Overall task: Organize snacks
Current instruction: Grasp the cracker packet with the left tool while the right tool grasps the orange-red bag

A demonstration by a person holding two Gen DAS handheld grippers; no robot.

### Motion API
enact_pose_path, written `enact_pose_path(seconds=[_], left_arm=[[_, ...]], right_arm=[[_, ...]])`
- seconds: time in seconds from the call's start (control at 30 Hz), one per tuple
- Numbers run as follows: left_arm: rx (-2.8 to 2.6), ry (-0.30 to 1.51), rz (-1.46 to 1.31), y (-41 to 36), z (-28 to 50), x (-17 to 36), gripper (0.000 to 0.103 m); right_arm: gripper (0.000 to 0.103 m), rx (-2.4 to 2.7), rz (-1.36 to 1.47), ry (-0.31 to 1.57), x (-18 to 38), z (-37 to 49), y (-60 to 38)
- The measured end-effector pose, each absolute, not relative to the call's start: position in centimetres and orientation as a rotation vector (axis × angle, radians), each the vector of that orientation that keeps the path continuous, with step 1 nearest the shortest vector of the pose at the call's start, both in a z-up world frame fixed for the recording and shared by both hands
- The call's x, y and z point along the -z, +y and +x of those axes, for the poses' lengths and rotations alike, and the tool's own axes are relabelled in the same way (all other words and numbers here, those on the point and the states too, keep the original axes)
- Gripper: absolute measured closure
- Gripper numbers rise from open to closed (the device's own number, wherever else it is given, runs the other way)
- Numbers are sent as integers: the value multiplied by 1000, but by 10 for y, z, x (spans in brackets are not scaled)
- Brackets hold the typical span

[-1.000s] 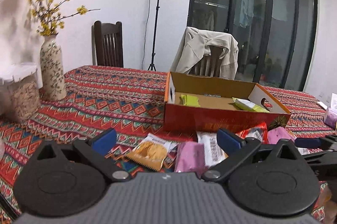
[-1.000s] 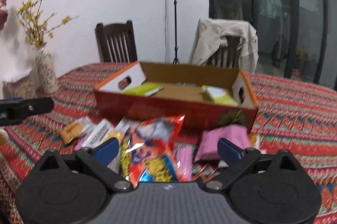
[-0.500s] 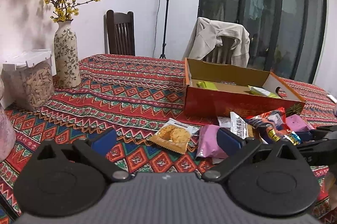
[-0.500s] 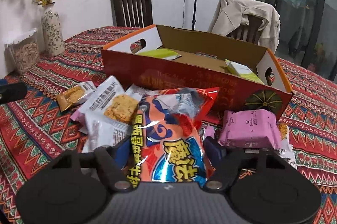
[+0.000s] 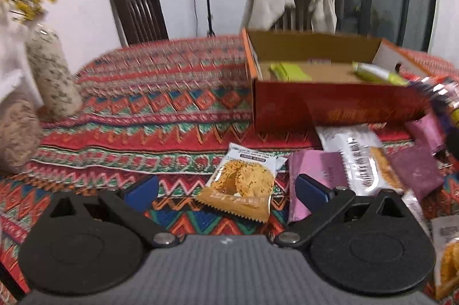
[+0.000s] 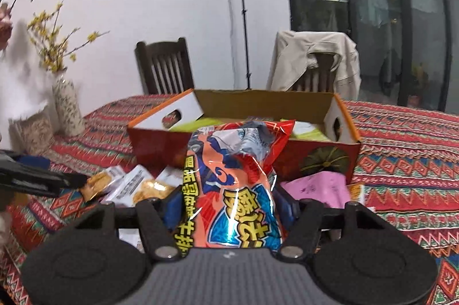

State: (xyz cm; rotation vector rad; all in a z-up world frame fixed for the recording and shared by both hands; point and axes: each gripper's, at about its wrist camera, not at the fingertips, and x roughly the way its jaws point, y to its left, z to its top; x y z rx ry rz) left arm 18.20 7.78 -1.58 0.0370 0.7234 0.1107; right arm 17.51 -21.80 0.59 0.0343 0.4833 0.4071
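The red-orange snack bag [image 6: 229,184] stands upright between the blue pads of the right tool [image 6: 228,207], whose jaws are closing on it; both pads press its sides and it is lifted clear of the surface, just in front of the cardboard box [image 6: 160,144]. Large yellow and white Chinese characters run across the bag's front and down its left edge, over a cartoon figure, but I cannot read them for certain. The box is red outside with orange rims, white end flaps with hand holes and a round dark green emblem [image 6: 327,161] on its near right corner; gold lettering on its near wall [image 5: 361,115] is too blurred to read. Inside the box lie two yellow-green packets [image 5: 287,71], one at the left and one at the right. The left tool [image 5: 226,191] is wide open and holds nothing, hovering low over a cookie packet [image 5: 243,184] with a golden biscuit pictured and small print on its white top. Just right of that packet lie a purple packet [image 5: 315,170], a white cracker packet [image 5: 364,161] with dark writing, and more purple ones. All rest on a surface [image 5: 160,115] with a red zigzag-patterned cloth. At the far left stand a speckled vase [image 6: 67,110] with yellow blossoms and a clear jar [image 6: 34,127].
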Motion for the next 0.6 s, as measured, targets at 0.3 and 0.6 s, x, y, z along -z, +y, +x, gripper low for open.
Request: enact_pose_path(seconds=[0.3,0.6], left_arm=[[-121,780,-37,95,217,42,1],[-40,725,-2,82,208,37,47]], right_arm=[[39,-356,53,494,-3,182,-225],[39,-375,37,488,0,177,-217]])
